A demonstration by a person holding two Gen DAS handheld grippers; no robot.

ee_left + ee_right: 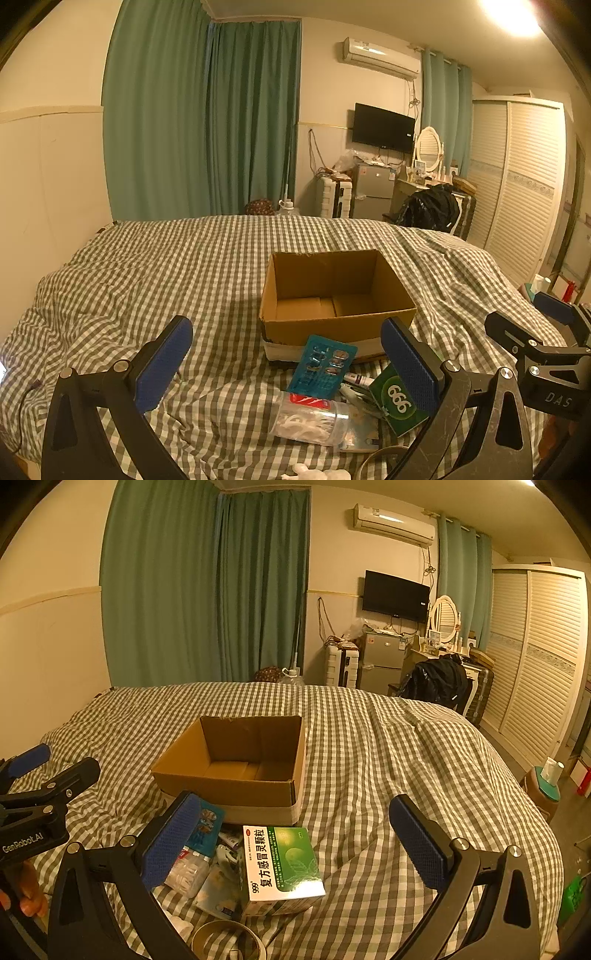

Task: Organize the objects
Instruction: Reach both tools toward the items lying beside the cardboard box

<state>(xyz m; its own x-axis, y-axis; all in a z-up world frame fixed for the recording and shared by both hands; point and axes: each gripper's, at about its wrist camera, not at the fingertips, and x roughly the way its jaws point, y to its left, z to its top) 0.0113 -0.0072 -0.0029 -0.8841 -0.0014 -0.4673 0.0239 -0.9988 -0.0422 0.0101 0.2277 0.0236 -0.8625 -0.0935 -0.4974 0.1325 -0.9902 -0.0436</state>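
Since nothing's in the box yet, this looks like the very start.

Left wrist, progress: cardboard box sits empty straight ahead of the left gripper; whole pile waits this side of it.
Left wrist, pile: teal blister card between the fingers, clear jar just below, green medicine box at the right finger.
Left wrist, grip: spread wide, holding nothing.

Right wrist, progress: same story, box empty, ahead-left.
Right wrist, grip: right gripper gaping, empty, medicine box between its fingers, untouched.
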